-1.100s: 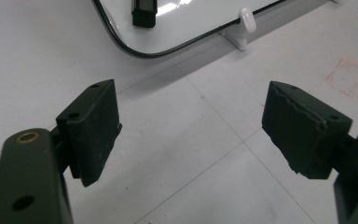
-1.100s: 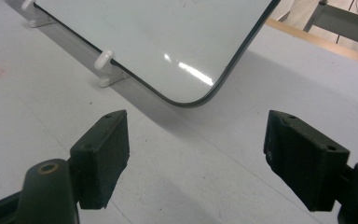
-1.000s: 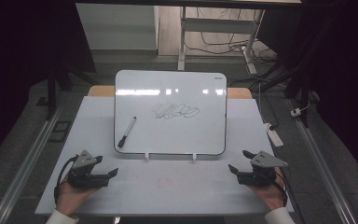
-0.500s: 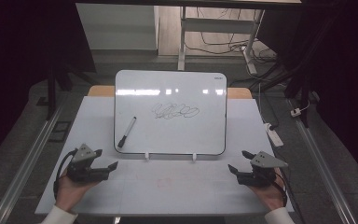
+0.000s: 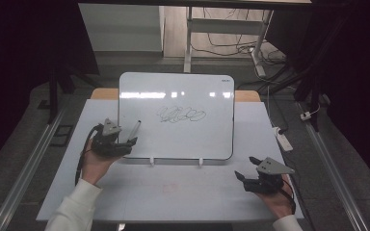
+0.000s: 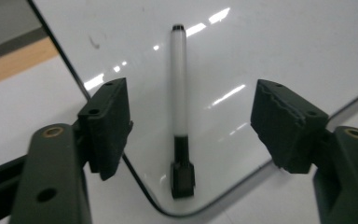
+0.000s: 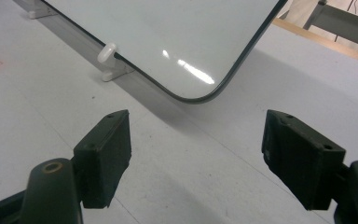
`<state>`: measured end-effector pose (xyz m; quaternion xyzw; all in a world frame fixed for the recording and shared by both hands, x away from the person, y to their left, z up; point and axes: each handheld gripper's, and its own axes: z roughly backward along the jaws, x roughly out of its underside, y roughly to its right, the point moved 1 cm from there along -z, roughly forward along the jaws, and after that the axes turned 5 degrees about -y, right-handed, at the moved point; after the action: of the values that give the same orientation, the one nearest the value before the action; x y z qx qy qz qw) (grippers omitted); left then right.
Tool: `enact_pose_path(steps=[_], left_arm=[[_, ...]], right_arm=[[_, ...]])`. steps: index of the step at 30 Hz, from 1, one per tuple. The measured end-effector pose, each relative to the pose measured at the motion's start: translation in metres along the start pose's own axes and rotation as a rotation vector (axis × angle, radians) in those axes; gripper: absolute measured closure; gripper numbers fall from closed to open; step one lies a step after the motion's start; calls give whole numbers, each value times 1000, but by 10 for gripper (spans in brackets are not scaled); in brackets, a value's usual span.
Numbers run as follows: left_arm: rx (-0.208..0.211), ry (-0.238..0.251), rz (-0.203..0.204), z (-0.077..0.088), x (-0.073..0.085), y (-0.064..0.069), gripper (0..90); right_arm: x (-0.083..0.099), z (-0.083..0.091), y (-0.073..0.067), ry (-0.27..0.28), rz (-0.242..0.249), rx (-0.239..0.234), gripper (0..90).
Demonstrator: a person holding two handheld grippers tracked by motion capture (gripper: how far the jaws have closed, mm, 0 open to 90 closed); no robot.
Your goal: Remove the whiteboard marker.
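Marker (image 6: 179,98) is framed between the spread jaws of the left gripper (image 6: 191,126), untouched, lying on the whiteboard (image 6: 279,42); those jaws have just been closing. Right gripper (image 7: 196,154) is held spread over the worktop (image 7: 32,79), the whiteboard's corner just ahead.

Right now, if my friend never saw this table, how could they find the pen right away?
Look for the big whiteboard lying on the white table. Go to its near left corner, just in front of the left gripper, whose open jaws have just been closing with the marker lying between them, untouched. It is the only slim white stick with a black cap on the board; the scribble sits in the middle.
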<state>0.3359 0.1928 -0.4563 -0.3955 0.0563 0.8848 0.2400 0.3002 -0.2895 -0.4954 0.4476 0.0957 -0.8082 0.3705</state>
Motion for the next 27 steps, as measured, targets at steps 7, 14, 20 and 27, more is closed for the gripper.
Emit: enact_pose_path(steps=[7, 14, 20, 27], left_arm=[[-72, 5, -62, -19, -20, 7, 455], [-113, -26, -86, -35, -26, 10, 592], [-170, -39, -113, -40, -27, 12, 726], [-219, -37, -150, -42, -27, 17, 790]], right_arm=[[2, -2, -2, -16, 3, 9, 239], [3, -2, -4, -19, 4, 18, 238], [3, 0, -5, -17, 6, 28, 240], [2, -1, -7, -14, 7, 32, 242]])
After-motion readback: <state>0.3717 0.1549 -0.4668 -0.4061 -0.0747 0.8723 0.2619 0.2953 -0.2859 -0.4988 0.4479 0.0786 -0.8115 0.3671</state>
